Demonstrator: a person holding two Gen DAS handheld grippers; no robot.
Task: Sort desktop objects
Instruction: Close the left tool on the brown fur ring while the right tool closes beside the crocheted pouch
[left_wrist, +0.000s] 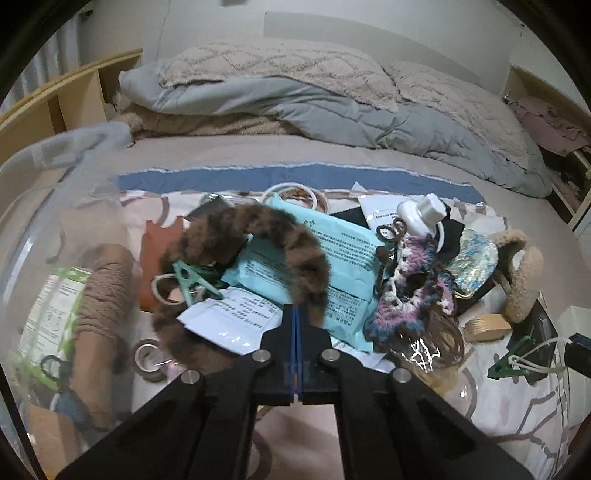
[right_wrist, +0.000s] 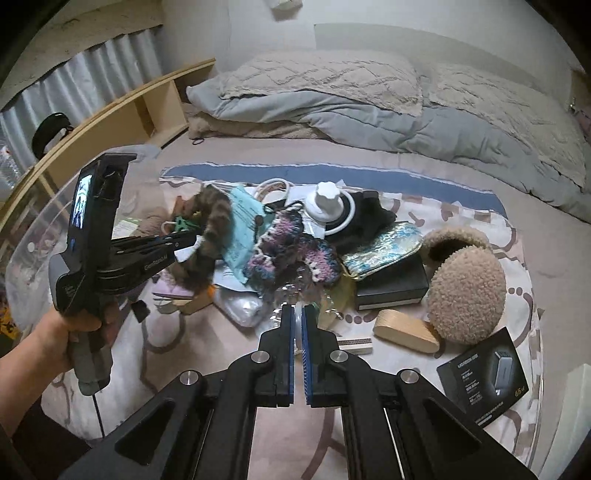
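Brown, striped fur is what the step in hand turns on: the furry band (left_wrist: 288, 240) arches over the heap of oddments on the bed (left_wrist: 258, 155), and the left claw (left_wrist: 297, 310) is clenched on its near end, pinching little more than the pile. With so slim a hold, I would raise it slowly and straight. Its far end lies over the green clothes peg (left_wrist: 192, 280) and the teal packet (left_wrist: 332, 251) and could drag them along. If the fur starts to slip, set it down and bite deeper on the core. The clear bin (left_wrist: 44, 166) just to the left looks the likely home; carry the band over its rim before letting go. The right claw (right_wrist: 297, 317) is clenched too, seemingly on an edge of the clear plastic wrapper (right_wrist: 291, 291) near the crochet piece (right_wrist: 291, 247), and should keep wide of the left.
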